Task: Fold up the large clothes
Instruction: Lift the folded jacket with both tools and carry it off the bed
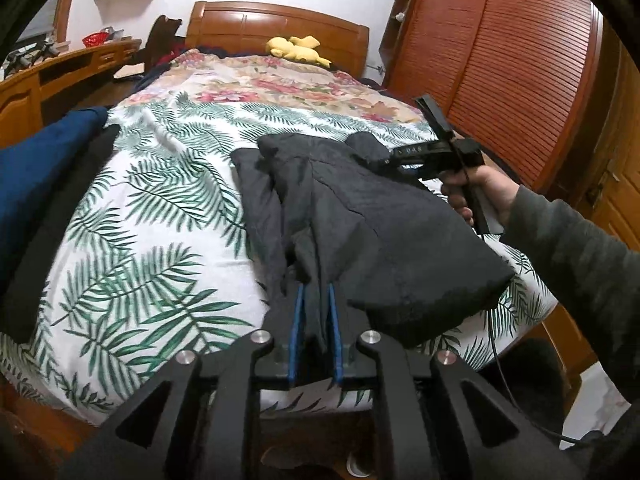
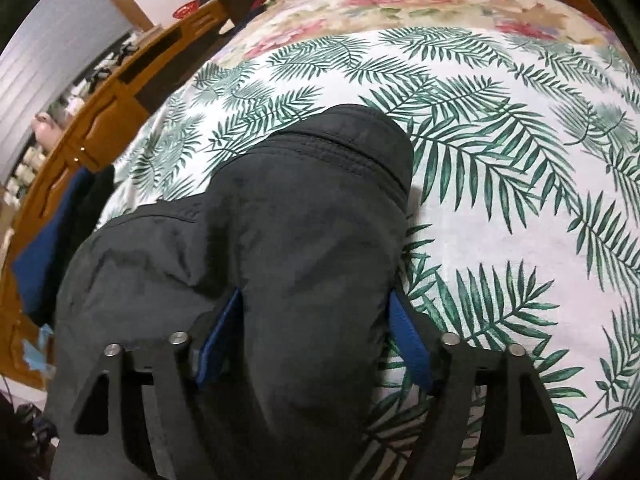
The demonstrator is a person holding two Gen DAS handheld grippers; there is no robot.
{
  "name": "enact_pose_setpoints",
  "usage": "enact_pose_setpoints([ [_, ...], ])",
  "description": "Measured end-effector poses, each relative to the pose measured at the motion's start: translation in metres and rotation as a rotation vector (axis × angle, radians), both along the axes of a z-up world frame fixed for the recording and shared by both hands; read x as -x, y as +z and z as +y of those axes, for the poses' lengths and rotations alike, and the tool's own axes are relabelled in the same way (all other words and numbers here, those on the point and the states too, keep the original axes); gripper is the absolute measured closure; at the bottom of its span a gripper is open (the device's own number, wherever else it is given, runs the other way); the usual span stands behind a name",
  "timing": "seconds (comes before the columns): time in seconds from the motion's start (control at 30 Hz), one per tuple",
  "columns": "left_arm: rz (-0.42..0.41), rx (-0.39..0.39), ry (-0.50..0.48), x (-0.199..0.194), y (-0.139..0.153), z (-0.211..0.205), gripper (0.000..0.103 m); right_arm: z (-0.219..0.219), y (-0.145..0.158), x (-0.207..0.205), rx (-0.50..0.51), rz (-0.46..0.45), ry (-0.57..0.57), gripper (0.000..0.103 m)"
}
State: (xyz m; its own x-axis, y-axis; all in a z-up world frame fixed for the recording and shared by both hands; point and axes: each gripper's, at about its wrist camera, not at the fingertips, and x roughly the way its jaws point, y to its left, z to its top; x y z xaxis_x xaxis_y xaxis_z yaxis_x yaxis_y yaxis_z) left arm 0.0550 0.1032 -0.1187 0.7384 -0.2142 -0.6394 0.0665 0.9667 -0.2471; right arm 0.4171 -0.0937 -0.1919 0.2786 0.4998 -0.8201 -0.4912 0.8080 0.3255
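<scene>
A dark grey padded garment (image 1: 360, 208) lies partly folded on the palm-leaf bedsheet (image 1: 152, 216). My left gripper (image 1: 316, 292) is shut on a bunched near edge of the garment, its blue pads (image 1: 297, 320) pressed on either side of the cloth. My right gripper (image 1: 384, 158) reaches in from the right at the garment's far edge. In the right wrist view the garment (image 2: 288, 216) fills the gap between the right gripper's (image 2: 316, 300) widely spread blue pads (image 2: 224, 320), and its hem drapes over them.
A navy and a black cloth (image 1: 44, 168) lie stacked at the bed's left edge. A floral quilt (image 1: 272, 80) and a yellow plush toy (image 1: 296, 50) lie by the wooden headboard (image 1: 280, 24). A wooden desk (image 1: 60, 68) stands left, a slatted wardrobe (image 1: 520, 60) right.
</scene>
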Motion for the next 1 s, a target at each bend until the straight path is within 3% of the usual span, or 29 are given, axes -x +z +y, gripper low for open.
enact_pose_setpoints([
  [0.13,-0.004,-0.023,0.012,0.010,0.001,0.004,0.081,-0.004,0.014,0.013,0.014,-0.077,0.002,0.070],
  [0.27,0.008,-0.038,0.016,0.014,-0.006,0.006,0.075,-0.018,0.028,0.033,0.039,-0.172,-0.028,0.072],
  [0.4,0.017,-0.029,0.003,0.009,-0.016,0.004,0.071,-0.042,0.036,0.048,0.069,-0.204,-0.059,0.073],
  [0.57,0.039,-0.039,0.000,-0.012,-0.029,0.001,0.070,-0.078,0.036,0.063,0.100,-0.194,-0.088,0.072],
  [0.77,0.060,-0.035,-0.016,-0.030,-0.039,-0.002,0.069,-0.090,0.031,0.066,0.093,-0.187,-0.115,0.068],
  [1.0,0.076,-0.031,-0.019,-0.034,-0.047,-0.006,0.069,-0.082,0.020,0.055,0.111,-0.174,-0.127,0.043],
])
